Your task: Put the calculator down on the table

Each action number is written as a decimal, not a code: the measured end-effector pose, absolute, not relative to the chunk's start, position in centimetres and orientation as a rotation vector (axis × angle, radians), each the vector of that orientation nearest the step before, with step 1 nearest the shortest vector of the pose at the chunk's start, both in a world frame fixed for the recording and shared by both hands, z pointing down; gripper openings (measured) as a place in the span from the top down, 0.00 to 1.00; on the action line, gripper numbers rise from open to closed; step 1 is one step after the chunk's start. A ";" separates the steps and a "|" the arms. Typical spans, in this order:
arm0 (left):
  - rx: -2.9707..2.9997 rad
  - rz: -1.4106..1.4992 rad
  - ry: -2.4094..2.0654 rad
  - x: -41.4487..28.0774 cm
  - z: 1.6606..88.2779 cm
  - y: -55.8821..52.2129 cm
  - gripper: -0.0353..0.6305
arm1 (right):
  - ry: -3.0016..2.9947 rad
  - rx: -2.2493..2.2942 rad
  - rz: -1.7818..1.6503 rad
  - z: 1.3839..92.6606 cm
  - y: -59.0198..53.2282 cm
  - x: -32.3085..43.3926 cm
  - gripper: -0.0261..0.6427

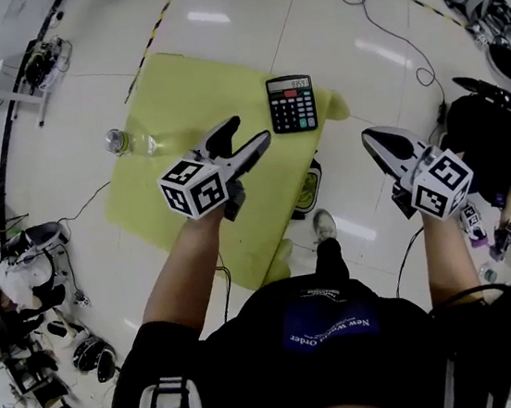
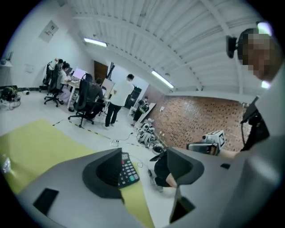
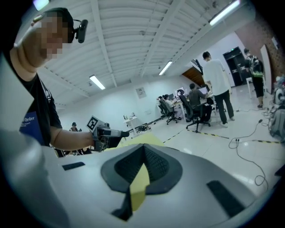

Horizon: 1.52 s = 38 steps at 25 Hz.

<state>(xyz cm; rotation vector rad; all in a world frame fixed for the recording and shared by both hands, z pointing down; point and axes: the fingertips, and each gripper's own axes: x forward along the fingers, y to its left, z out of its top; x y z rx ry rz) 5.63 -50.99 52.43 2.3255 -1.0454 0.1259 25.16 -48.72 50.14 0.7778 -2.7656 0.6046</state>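
Evidently the job looks done: your calculator point(image 1: 292, 103) lies flat on the yellow counter point(image 1: 175, 88), near its far edge and untouched. Your left tongs point(image 1: 251, 131) hover just short of it, spread wide and empty. Your right tongs point(image 1: 373, 139) are pressed together, holding nothing.

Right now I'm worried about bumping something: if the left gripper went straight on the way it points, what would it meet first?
Probably the calculator lying on the yellow table. It shows ahead between the open jaws of the left gripper, though depth is unclear.
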 end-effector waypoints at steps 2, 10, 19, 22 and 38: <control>2.374 0.007 -1.074 3.2 47.2 -48.6 0.65 | -2.790 0.774 0.533 46.5 -48.2 24.1 0.98; 2.545 -0.251 -1.195 -2.4 31.7 -36.5 0.94 | -2.931 0.722 0.260 30.2 -43.2 18.0 0.98; 2.565 -0.481 -1.212 -10.6 24.5 -23.0 0.94 | -3.018 0.489 0.305 26.2 -31.9 7.6 0.98; 2.544 -0.477 -1.244 -11.1 24.9 -23.0 0.94 | -3.002 0.437 0.353 27.1 -32.6 7.0 0.98; 2.594 -0.496 -1.179 -10.2 23.4 -22.6 0.94 | -3.012 0.422 0.257 23.8 -33.1 7.2 0.98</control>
